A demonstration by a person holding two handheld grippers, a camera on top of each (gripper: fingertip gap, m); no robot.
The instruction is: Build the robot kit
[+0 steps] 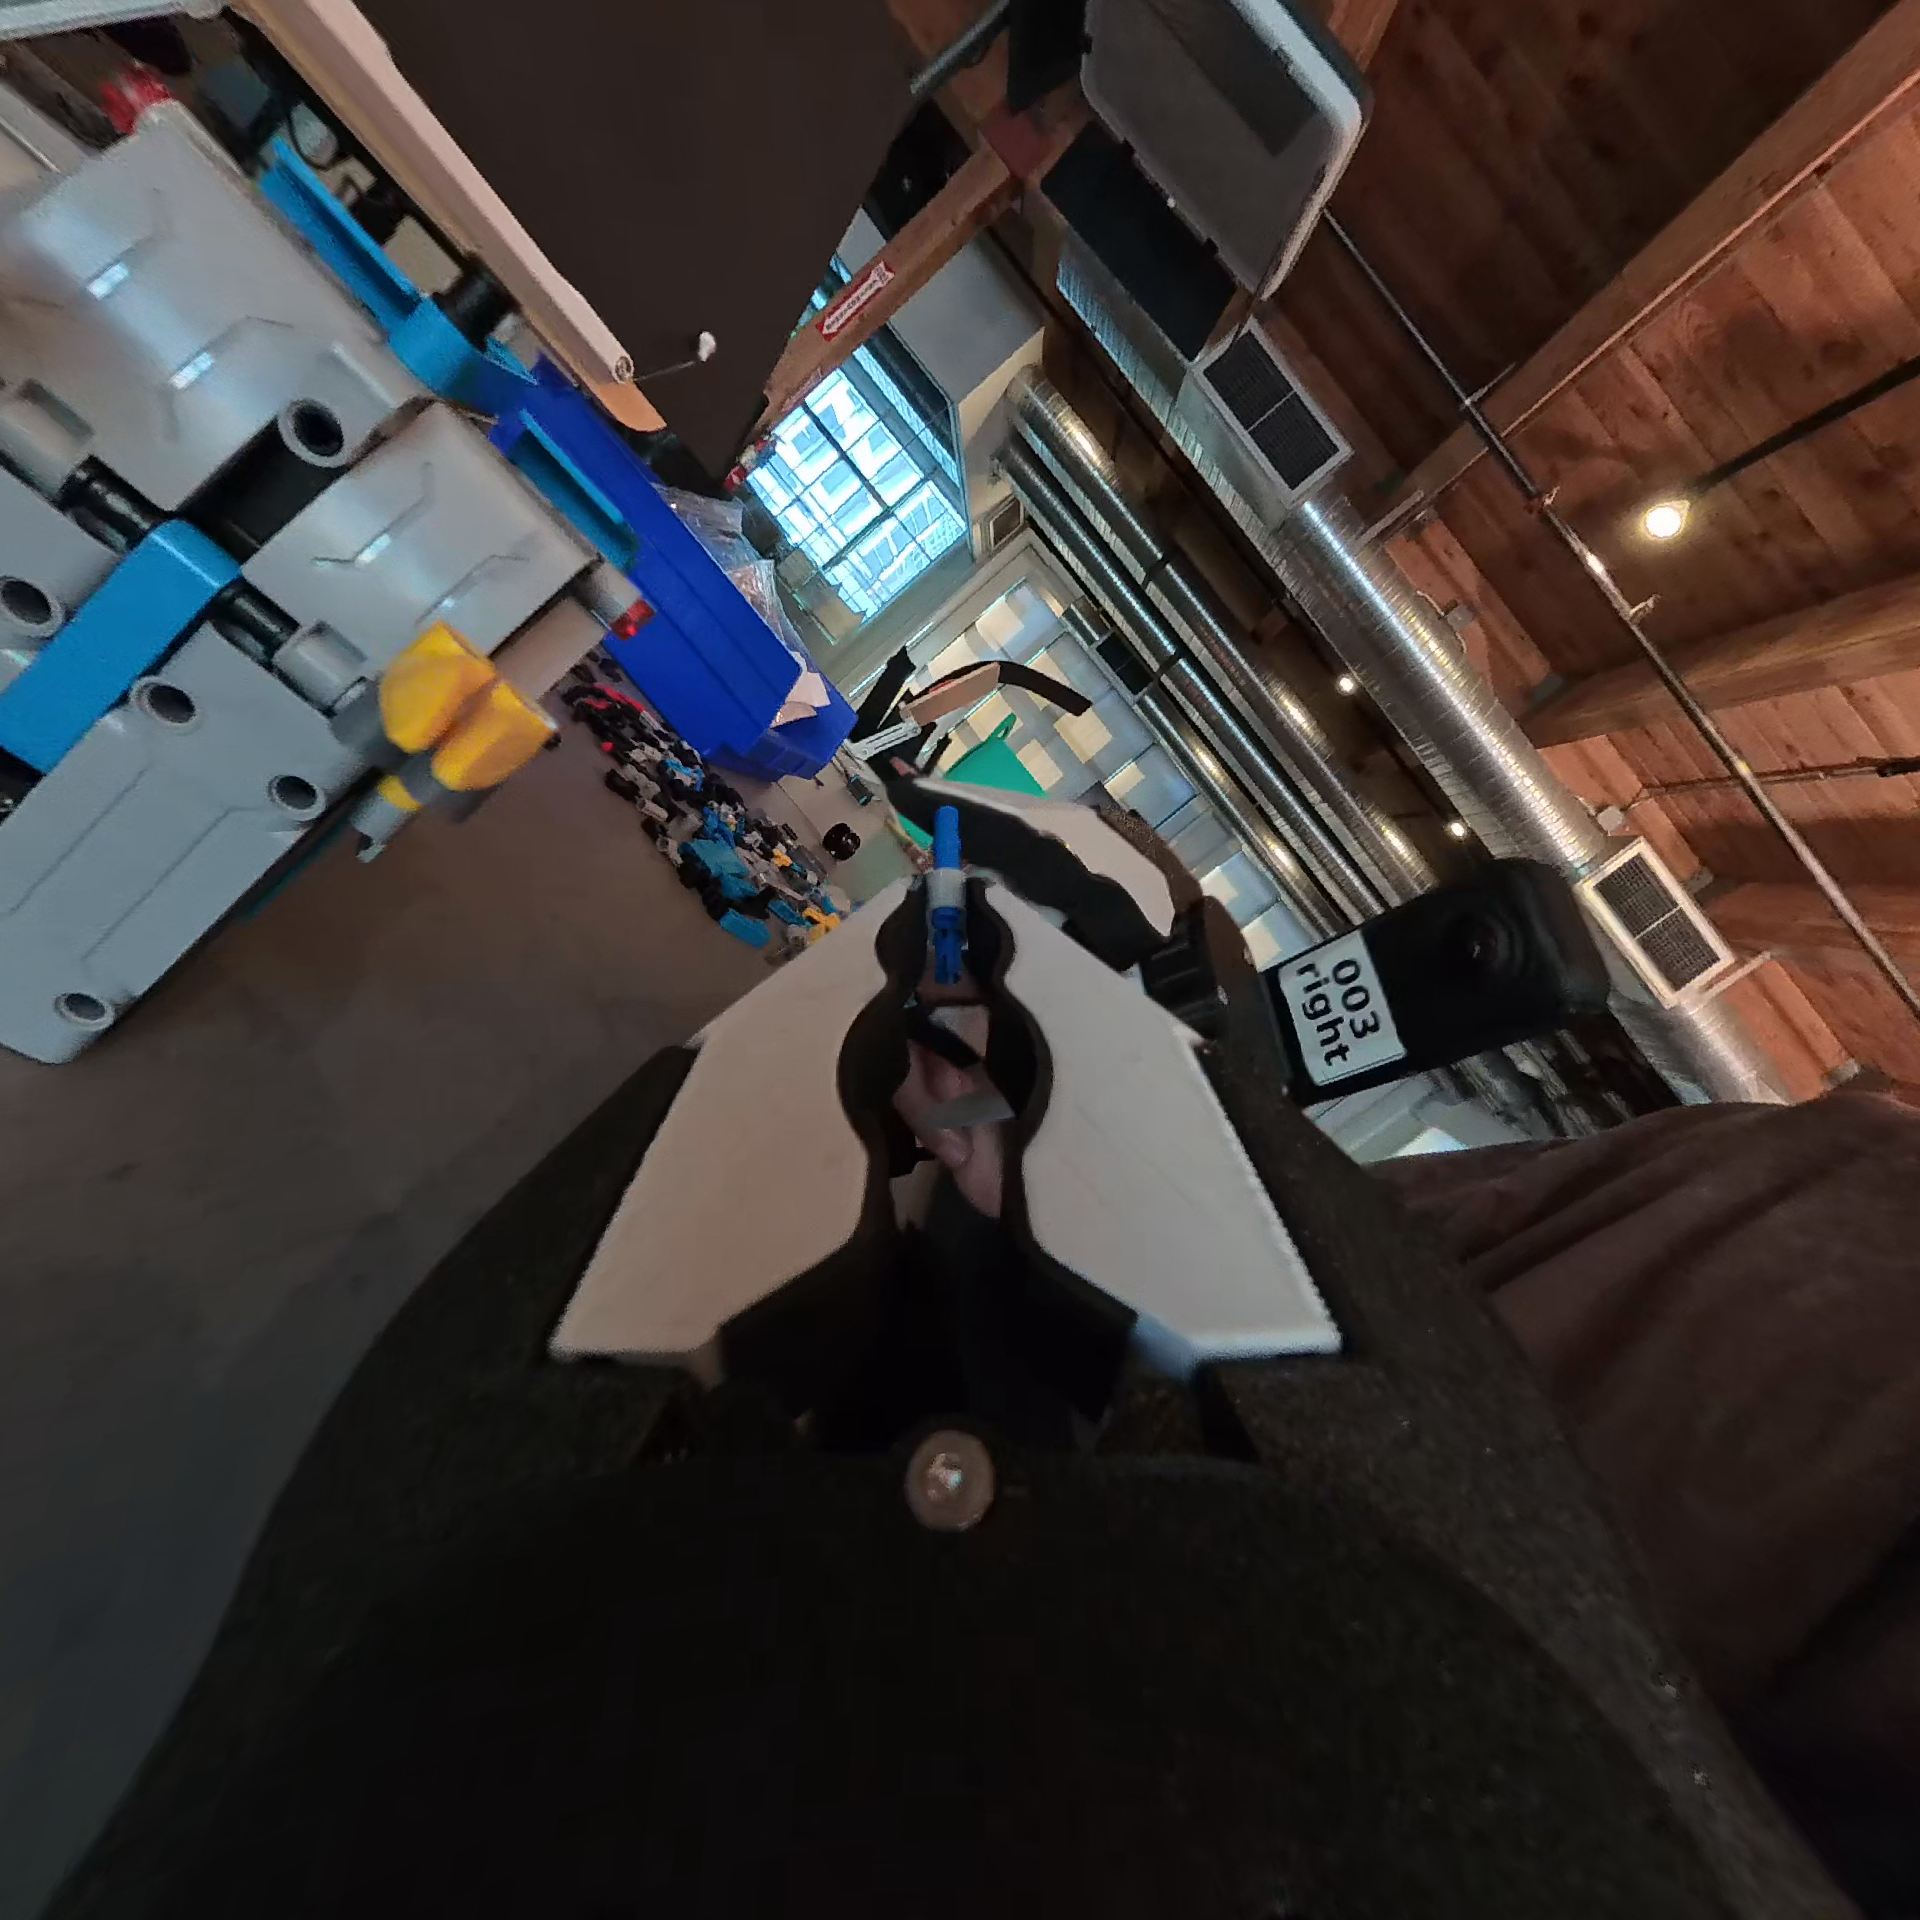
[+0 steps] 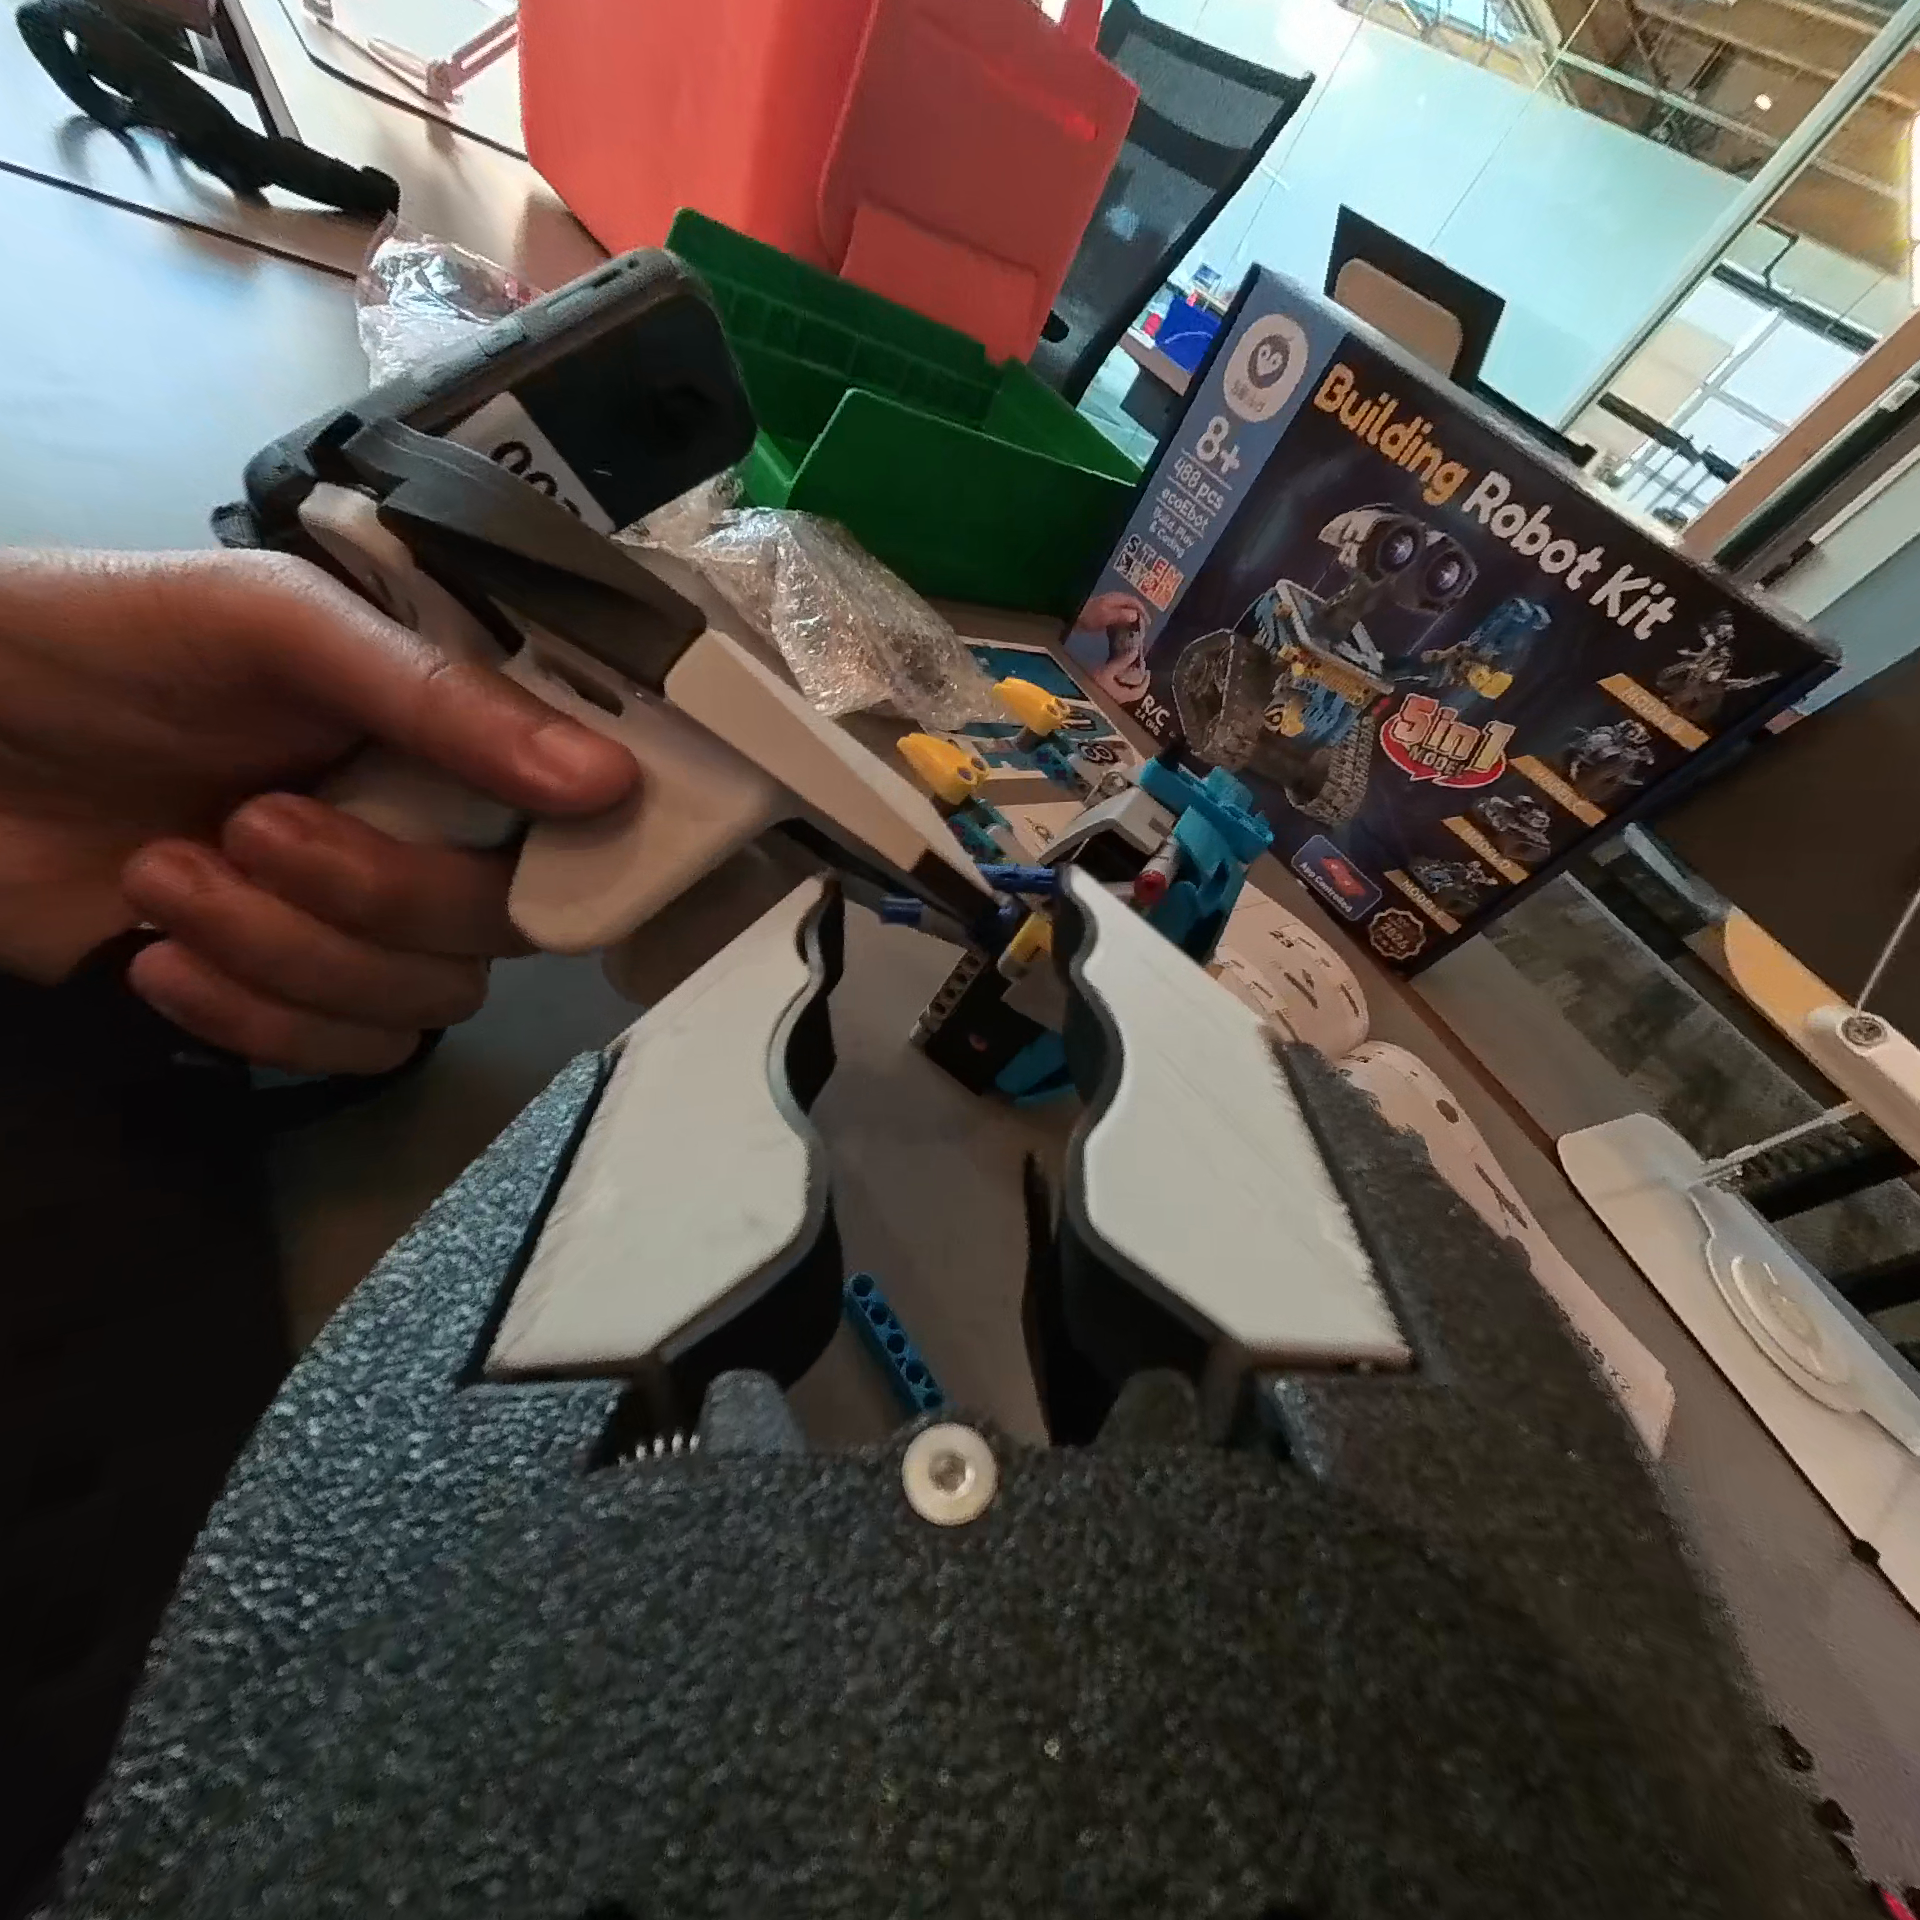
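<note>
Two grippers meet: the left gripper (image 1: 940, 914) pinches a small blue plastic connector pin (image 1: 945, 896) at its tips, while the right gripper (image 2: 945, 925) stands wide apart, flanking a black-and-blue brick assembly (image 2: 987, 1023) on the counter (image 2: 135, 343) just ahead.

A wood-plank ceiling (image 1: 1621, 260) with silver ducts (image 1: 1455, 665), gridded window (image 1: 852, 488), and dark tabletop (image 2: 156, 343).

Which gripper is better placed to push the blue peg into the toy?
Left, probably. The left gripper is shut on the blue peg, with its tip beside the toy. The right gripper is open around the toy, holding nothing.
</note>
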